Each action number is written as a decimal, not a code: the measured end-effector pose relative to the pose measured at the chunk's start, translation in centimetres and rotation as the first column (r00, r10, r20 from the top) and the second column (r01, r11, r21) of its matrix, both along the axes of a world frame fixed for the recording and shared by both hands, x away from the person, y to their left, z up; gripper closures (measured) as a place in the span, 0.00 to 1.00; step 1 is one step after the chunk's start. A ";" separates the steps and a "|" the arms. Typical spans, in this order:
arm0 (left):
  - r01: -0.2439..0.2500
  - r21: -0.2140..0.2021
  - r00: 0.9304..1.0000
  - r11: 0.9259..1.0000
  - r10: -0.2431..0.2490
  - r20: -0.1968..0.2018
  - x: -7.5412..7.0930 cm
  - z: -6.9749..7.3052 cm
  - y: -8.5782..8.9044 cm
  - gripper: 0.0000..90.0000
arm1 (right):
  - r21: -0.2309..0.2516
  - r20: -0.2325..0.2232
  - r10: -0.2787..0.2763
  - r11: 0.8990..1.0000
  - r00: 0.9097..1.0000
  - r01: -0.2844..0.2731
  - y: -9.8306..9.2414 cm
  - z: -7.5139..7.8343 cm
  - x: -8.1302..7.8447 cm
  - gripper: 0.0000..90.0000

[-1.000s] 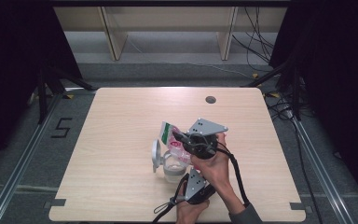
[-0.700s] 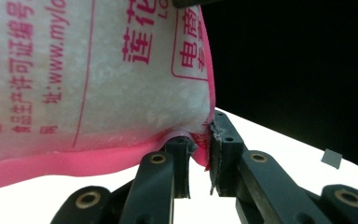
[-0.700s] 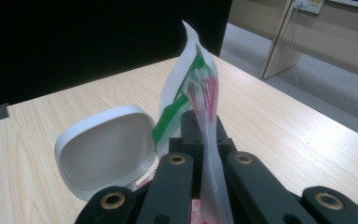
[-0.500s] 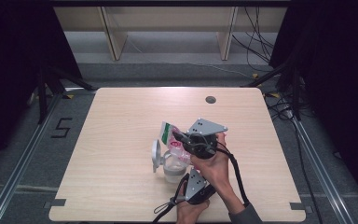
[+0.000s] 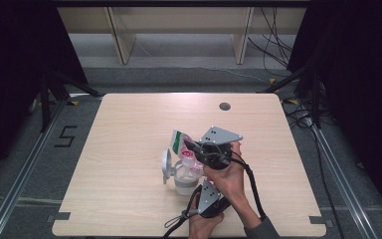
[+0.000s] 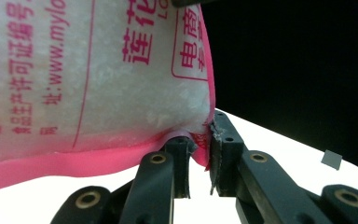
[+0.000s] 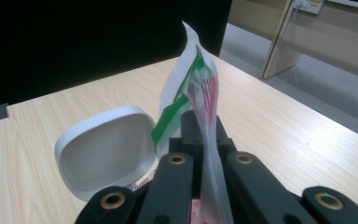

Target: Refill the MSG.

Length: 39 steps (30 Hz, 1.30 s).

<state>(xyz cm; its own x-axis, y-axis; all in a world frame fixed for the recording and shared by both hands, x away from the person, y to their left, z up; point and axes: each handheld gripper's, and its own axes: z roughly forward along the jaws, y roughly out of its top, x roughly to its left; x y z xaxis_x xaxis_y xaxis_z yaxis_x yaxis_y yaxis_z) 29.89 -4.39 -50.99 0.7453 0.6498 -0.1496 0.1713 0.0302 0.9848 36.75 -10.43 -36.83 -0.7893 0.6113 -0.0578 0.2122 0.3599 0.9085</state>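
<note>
Two grippers are clamping one plastic bag (image 5: 183, 149) between them, and the bag is hanging directly above the white container (image 5: 181, 179), which is sitting near the front-middle of the table (image 5: 129, 129). The right gripper (image 7: 200, 135) is pinching the bag's upper edge, its black jaws pressing together on the thin film so that the green-and-white top is rising out past them, on the far side of the container. The left gripper (image 6: 199, 151), just nearer the person than the container, is biting the pink sealed corner at the bag's bottom, its jaws standing slightly apart with that seam squeezed between the pads. The container is standing open, its rounded white lid (image 7: 105, 149) tipping upright on the side away from the right gripper; what is lying inside it cannot be told, since the bag and hands are covering the mouth. The bag itself is showing a translucent body packed with white, coarse grains, a pink border along its seam, red Chinese print and a web address on its face, and a green band near the top. It is slanting over the container, touching both sets of jaws.
</note>
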 end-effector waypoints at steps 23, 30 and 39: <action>0.005 0.002 1.000 1.000 -0.005 -0.003 0.0 0.0 -0.1 0.88 | 0.007 0.010 -0.021 1.000 1.000 0.021 -0.1 0.1 0.0 1.00; 0.007 -0.004 1.000 1.000 -0.007 -0.001 -0.1 0.0 -0.1 0.88 | -0.018 0.009 -0.009 1.000 1.000 0.009 -0.1 0.0 0.2 1.00; 0.003 -0.007 1.000 1.000 -0.003 -0.004 -0.1 0.1 -0.1 0.88 | -0.010 -0.005 -0.019 1.000 1.000 0.019 0.1 0.0 0.1 1.00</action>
<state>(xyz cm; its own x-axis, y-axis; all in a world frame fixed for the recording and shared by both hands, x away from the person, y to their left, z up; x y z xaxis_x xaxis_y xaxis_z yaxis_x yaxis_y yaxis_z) 29.79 -4.47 -50.90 0.7469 0.6462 -0.1569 0.1750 0.0365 0.9839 36.86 -10.31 -36.85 -0.7778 0.6256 -0.0605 0.2234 0.3652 0.9037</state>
